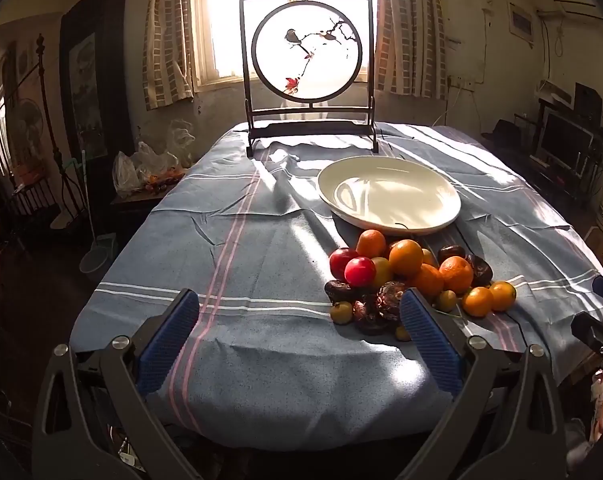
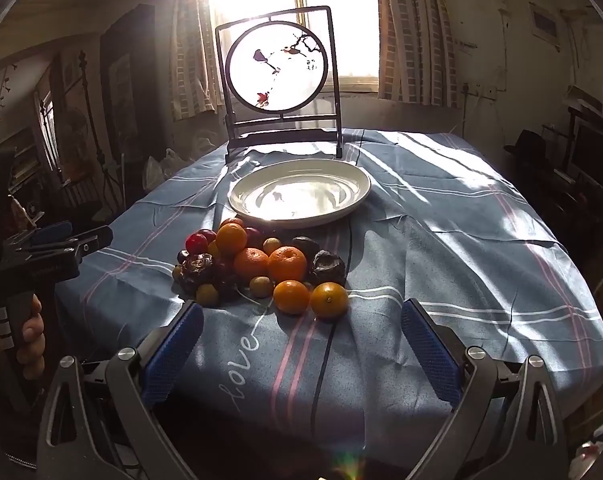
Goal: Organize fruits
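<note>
A pile of fruit [image 1: 413, 276] lies on the blue striped tablecloth: several oranges [image 2: 287, 264], red plums [image 1: 359, 271], small green fruits [image 2: 207, 294] and dark wrinkled fruits [image 2: 327, 266]. An empty white plate [image 1: 389, 194] stands just behind the pile; it also shows in the right wrist view [image 2: 301, 194]. My left gripper [image 1: 299, 320] is open and empty, low at the table's near edge, left of the pile. My right gripper [image 2: 301, 328] is open and empty, just in front of the two nearest oranges. The left gripper's body shows at the left of the right wrist view [image 2: 57, 240].
A framed round bird screen [image 1: 309, 68] stands at the table's far edge before a bright window. A side stand with plastic bags [image 1: 145, 172] is to the left. Shelves with a monitor [image 1: 565, 140] are on the right. The tablecloth [image 1: 221, 240] is wrinkled.
</note>
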### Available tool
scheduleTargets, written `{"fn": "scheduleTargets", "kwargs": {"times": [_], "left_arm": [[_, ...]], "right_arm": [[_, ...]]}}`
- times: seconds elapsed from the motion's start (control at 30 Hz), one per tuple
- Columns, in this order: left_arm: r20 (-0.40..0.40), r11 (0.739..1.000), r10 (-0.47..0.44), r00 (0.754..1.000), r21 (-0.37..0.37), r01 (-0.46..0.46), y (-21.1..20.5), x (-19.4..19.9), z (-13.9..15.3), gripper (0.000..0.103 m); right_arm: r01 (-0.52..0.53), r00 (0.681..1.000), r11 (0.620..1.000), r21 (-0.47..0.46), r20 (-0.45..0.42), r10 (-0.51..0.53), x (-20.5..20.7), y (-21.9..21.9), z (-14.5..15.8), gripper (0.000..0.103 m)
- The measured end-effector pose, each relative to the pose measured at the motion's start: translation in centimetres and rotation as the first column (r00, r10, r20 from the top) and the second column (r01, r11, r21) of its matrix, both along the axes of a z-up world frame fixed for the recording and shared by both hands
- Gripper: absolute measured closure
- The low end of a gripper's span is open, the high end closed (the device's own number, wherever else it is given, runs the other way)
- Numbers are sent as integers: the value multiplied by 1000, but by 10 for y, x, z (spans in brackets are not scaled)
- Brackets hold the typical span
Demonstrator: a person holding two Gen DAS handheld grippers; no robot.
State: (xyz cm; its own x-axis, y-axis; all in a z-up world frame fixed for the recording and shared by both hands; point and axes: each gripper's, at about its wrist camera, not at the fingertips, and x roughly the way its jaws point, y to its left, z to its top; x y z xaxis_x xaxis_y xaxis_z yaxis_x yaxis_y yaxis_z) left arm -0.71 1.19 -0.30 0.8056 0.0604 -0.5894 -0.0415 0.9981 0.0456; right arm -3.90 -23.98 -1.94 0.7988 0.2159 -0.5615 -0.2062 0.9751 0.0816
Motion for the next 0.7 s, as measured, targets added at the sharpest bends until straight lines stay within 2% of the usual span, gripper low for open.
{"fn": "scheduleTargets", "kwargs": {"times": [0.4,0.6,0.7], "left_arm": [[-52,1000,-8,999,-28,6,-1,9,-8,5],[-29,998,-56,998,-29,56,-9,6,-10,5],[-29,999,-41,999,1,42,-11,7,-12,5]], "right_arm": [[-23,1000,1000,-15,10,23,0,6,-3,4],[-27,1000,1000,-9,1,27,0,8,-6,4],[-32,999,999,-10,-2,32,0,9,-8,4]]}}
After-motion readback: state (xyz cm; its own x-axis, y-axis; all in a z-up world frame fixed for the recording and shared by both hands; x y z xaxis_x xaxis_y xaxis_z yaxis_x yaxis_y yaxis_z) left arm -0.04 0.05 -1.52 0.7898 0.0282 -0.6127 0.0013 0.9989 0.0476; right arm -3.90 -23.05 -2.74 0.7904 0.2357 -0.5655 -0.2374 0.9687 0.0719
